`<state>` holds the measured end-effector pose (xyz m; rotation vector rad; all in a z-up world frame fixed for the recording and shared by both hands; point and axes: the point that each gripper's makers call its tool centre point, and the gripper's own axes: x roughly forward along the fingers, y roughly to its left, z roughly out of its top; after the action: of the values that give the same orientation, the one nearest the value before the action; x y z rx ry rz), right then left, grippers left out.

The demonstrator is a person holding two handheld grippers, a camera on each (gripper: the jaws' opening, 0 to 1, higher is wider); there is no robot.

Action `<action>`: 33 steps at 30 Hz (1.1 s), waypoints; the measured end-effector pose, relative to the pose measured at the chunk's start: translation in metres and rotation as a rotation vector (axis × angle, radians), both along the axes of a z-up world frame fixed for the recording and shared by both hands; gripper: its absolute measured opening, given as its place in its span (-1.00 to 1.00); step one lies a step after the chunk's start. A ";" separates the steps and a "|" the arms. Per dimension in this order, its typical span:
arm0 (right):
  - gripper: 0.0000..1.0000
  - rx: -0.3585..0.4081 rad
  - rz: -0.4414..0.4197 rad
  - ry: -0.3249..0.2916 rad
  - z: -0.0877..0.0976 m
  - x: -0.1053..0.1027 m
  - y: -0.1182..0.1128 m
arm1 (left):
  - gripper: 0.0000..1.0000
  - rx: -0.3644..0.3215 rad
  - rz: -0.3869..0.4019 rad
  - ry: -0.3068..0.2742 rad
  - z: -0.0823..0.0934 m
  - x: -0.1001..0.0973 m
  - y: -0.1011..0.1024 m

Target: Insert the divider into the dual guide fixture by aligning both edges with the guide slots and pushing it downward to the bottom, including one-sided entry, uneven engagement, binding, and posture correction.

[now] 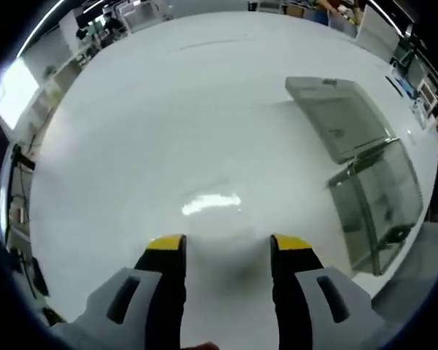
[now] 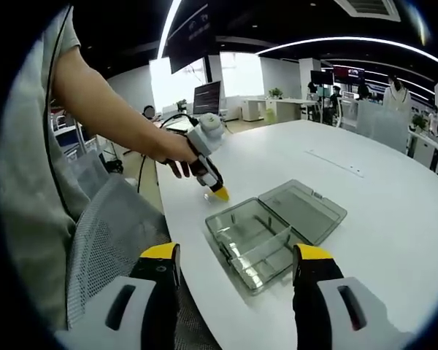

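Jaws of both grippers gape wide, empty, near the clear box (image 2: 274,232).

Bright ceiling strip lights leave glare on the white table (image 1: 204,146), with fisheye bending and blurred edges

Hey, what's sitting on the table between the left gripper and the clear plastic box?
Nothing: in the right gripper view, bare white table separates the left gripper from the open clear box. The left gripper view agrees.
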<state>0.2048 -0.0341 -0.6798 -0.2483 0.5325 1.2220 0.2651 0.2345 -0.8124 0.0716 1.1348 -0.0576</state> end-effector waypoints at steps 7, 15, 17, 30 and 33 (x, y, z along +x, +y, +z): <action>0.19 0.001 -0.005 -0.002 0.000 0.001 -0.002 | -0.13 -0.005 0.013 0.012 -0.002 -0.001 -0.001; 0.19 -0.003 -0.003 -0.002 -0.001 0.002 -0.003 | -0.19 -0.007 0.026 0.025 -0.002 0.002 -0.001; 0.19 -0.004 -0.003 -0.001 -0.001 0.002 -0.003 | -0.24 -0.006 0.025 0.028 -0.002 0.002 -0.001; 0.18 -0.005 0.000 -0.002 -0.001 0.002 -0.003 | -0.35 -0.003 0.028 0.041 -0.002 -0.001 -0.002; 0.18 -0.007 0.000 -0.002 0.000 0.003 -0.003 | -0.35 -0.005 0.032 0.050 -0.002 -0.002 -0.003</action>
<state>0.2074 -0.0376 -0.6802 -0.2560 0.5351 1.2200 0.2632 0.2319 -0.8143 0.0477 1.1856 -0.0338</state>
